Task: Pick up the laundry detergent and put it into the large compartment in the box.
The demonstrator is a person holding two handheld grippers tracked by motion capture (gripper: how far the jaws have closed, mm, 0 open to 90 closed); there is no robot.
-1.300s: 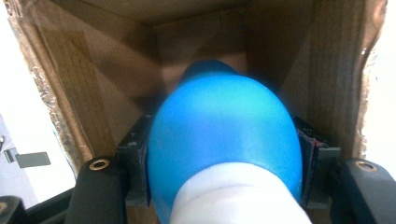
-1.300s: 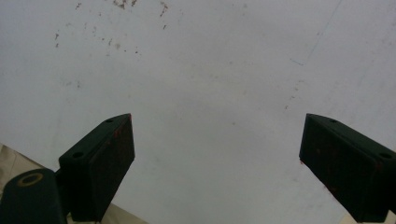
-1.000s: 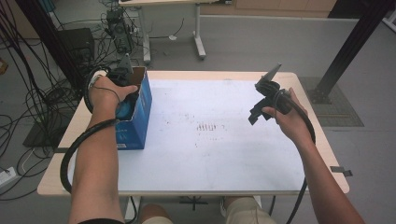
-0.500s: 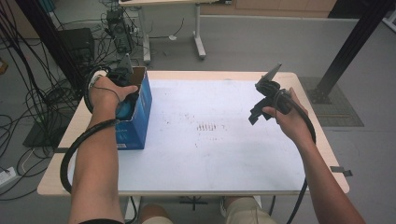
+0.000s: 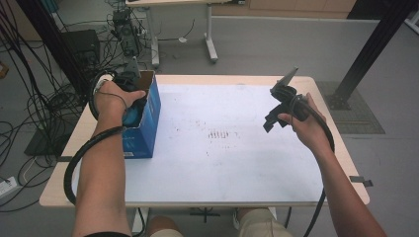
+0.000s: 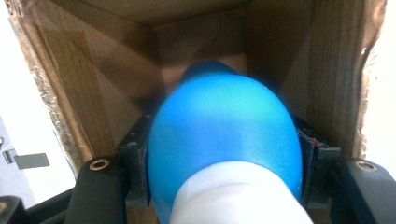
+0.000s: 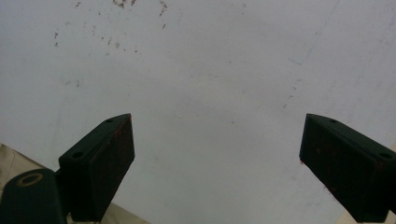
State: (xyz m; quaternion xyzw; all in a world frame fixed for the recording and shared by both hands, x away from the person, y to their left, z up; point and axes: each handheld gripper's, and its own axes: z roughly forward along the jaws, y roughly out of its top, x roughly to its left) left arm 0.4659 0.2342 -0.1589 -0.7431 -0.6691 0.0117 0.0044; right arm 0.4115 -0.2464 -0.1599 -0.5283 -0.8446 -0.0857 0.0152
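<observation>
Cardboard walls of the one blue open-topped cardboard box (image 5: 147,129) hide most of what the left gripper (image 5: 129,94) holds: from the high view, just a sliver of blue shows between the person's left hand (image 5: 114,101) and the box rim. The left gripper view looks down into the brown interior, where the rounded blue plastic bottle with a white neck (image 6: 224,144) sits blurred and close, its lower end lost in shadow near the box floor and its white part cut off by the frame edge. Both black jaws press against the bottle's sides, clamped on it. That makes one box and one bottle.

The right gripper (image 7: 215,154) hangs above the bare white tabletop (image 5: 222,158), well apart from the box, its two jaws spread wide with nothing between them. In the high view the person's right hand (image 5: 302,123) covers much of its body. Two grippers, two hands, one table.
</observation>
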